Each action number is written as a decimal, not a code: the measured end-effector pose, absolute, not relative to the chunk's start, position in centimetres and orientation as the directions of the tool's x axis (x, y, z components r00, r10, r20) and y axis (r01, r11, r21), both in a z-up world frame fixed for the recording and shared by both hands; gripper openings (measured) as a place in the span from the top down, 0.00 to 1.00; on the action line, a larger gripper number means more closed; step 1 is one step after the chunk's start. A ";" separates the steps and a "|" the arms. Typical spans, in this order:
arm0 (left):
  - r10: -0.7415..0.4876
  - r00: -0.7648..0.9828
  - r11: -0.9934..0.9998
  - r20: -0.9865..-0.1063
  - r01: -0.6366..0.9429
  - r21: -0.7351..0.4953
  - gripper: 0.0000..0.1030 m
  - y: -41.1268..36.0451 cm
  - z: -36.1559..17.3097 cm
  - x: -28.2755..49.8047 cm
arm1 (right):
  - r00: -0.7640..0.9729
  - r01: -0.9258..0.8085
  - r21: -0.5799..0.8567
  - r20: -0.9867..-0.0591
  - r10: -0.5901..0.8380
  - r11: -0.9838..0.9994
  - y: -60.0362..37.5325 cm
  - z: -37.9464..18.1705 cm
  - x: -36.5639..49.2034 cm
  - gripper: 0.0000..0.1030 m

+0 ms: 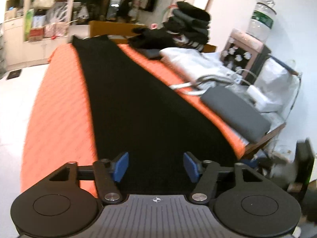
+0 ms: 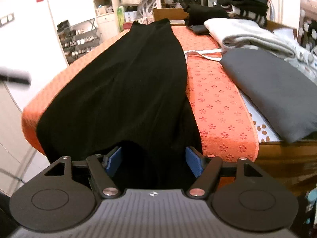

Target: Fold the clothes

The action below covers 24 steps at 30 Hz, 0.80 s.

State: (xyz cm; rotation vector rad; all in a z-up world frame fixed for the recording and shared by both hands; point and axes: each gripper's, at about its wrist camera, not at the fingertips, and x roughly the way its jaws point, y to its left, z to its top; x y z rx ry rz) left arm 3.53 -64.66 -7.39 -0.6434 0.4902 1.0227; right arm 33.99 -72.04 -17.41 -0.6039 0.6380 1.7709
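A long black garment (image 1: 138, 99) lies lengthwise on the orange cloth-covered table (image 1: 59, 109). It also shows in the right wrist view (image 2: 126, 83), its near end hanging over the table's front edge (image 2: 227, 138). My left gripper (image 1: 156, 166) is open, its blue pads (image 1: 121, 166) wide apart over the garment's near end. My right gripper (image 2: 153, 161) is open too, its blue pads (image 2: 193, 163) on either side of the garment's near hem; I cannot tell if they touch it.
On the right side of the table lie a folded dark grey garment (image 2: 277, 91), a folded white garment (image 2: 243, 33) and a pile of dark clothes (image 1: 190, 25). A water bottle (image 1: 261, 19) stands on a box. Shelves (image 2: 85, 39) stand behind.
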 end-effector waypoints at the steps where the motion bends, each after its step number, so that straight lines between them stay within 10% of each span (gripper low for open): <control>1: 0.616 0.450 0.367 -0.647 -0.890 -0.269 0.28 -63.7 -7.0 4.8 | -0.246 -0.965 0.104 -0.680 0.691 -0.241 -72.1 -17.3 33.9 0.69; 9: 0.476 0.518 0.398 -0.711 -0.848 -0.351 0.21 -57.9 -7.1 17.0 | -0.251 -0.968 0.185 -0.658 0.710 -0.170 -73.6 -13.2 32.8 0.78; 15: 0.422 0.359 0.491 -0.833 -0.862 -0.123 0.23 -58.1 -9.6 23.5 | -0.315 -0.947 0.259 -0.619 0.720 -0.191 -73.7 -10.3 31.8 0.79; 19: 0.426 0.309 0.448 -0.850 -0.889 -0.099 0.86 -57.9 -9.8 22.8 | -0.353 -0.932 0.292 -0.588 0.728 -0.216 -73.9 -9.5 31.7 0.79; 24: 0.453 0.308 0.363 -0.836 -0.921 -0.142 0.91 -57.9 -8.2 20.6 | -0.459 -0.874 0.414 -0.528 0.714 -0.256 -74.2 -10.1 34.8 0.73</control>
